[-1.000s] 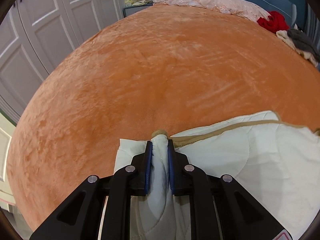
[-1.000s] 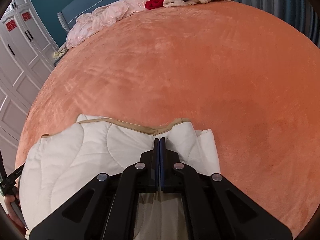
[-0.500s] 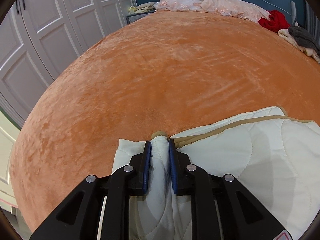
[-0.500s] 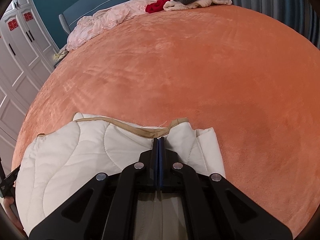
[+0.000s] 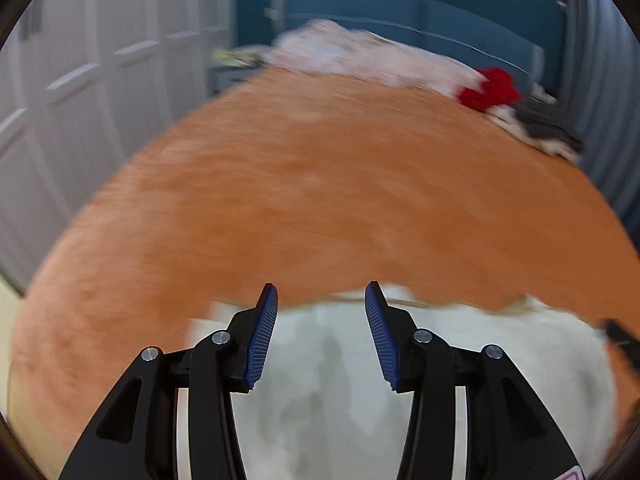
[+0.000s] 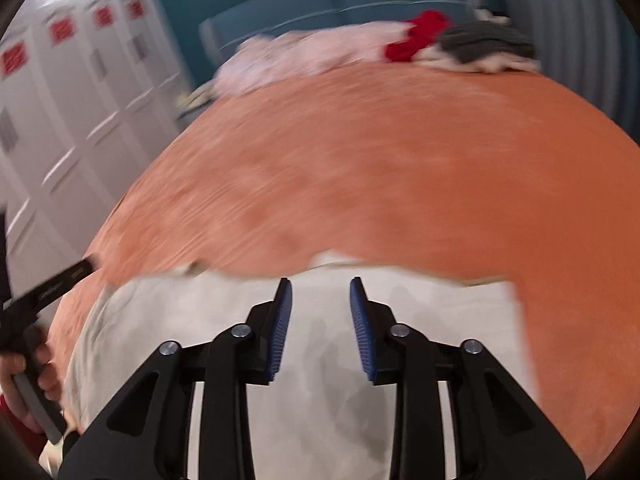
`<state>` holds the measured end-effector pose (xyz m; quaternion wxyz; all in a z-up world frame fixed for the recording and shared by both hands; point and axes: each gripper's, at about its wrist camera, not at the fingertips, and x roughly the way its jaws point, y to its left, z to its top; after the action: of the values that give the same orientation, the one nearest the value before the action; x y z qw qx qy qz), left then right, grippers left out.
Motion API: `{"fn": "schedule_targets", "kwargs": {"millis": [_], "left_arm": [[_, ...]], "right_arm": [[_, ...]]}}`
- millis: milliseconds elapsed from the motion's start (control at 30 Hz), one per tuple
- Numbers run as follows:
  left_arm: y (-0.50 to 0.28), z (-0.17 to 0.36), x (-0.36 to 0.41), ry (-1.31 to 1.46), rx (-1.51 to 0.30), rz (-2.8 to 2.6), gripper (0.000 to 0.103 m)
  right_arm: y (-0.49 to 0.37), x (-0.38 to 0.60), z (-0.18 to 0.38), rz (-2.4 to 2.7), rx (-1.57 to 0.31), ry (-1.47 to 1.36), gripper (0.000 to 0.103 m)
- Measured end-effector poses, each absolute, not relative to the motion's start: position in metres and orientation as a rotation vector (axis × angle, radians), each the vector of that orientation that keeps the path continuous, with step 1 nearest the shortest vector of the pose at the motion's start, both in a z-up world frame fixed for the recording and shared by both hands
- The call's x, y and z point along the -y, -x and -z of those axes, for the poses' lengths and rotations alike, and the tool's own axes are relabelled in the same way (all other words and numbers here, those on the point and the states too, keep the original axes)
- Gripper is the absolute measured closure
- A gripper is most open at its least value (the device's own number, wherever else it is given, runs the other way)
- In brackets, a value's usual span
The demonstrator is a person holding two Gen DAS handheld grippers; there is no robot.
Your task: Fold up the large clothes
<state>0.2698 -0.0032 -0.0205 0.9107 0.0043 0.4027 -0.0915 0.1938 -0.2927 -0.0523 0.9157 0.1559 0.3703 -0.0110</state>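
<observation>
A cream quilted garment (image 5: 340,380) with tan trim lies folded on the orange bedspread (image 5: 320,184), at the near edge of the bed. It also shows in the right wrist view (image 6: 320,340). My left gripper (image 5: 321,292) is open and empty, raised above the garment's far edge. My right gripper (image 6: 321,286) is open and empty above the same edge. The left gripper and the hand holding it show at the left of the right wrist view (image 6: 44,292). Both views are motion-blurred.
At the head of the bed lie a pink garment (image 5: 360,56), a red one (image 5: 488,88) and a grey and cream pile (image 5: 548,128). White wardrobe doors (image 5: 80,92) stand to the left. A blue headboard (image 6: 340,0) is behind.
Both grippers have opened and let go of the garment's edge. They have lifted and tilted up, so more of the room shows. The garment now lies on the bed.
</observation>
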Motion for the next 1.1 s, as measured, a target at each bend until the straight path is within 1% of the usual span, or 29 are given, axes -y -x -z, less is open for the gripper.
{"fn": "schedule_targets", "kwargs": {"millis": [33,100,133,300,333,600,900,1100], "left_arm": [[-0.269,0.026,0.022,-0.001,-0.861,0.239,0.058],[-0.269,0.038,0.046,-0.021,-0.897,0.276,0.058],[-0.270,0.044,0.057,-0.036,-0.910,0.285,0.058],[-0.274,0.087,0.092,-0.086,-0.992,0.297,0.058],[-0.276,0.096,0.093,-0.099,-0.998,0.288,0.058],[-0.281,0.125,0.094,-0.124,-0.968,0.258,0.055],[-0.282,0.135,0.097,-0.149,-0.928,0.253,0.050],[-0.282,0.138,0.101,-0.173,-0.909,0.240,0.048]], "right_arm": [[-0.199,0.279,0.055,-0.003,-0.779,-0.301,0.083],[-0.211,0.258,0.066,-0.030,-0.815,-0.265,0.084],[-0.217,0.250,0.074,-0.043,-0.840,-0.265,0.087],[-0.231,0.242,0.107,-0.039,-0.925,-0.261,0.089],[-0.233,0.244,0.112,-0.035,-0.934,-0.270,0.092],[-0.243,0.247,0.140,-0.008,-0.949,-0.291,0.093],[-0.244,0.247,0.149,-0.003,-0.916,-0.291,0.093],[-0.246,0.246,0.152,-0.001,-0.908,-0.290,0.093]]}}
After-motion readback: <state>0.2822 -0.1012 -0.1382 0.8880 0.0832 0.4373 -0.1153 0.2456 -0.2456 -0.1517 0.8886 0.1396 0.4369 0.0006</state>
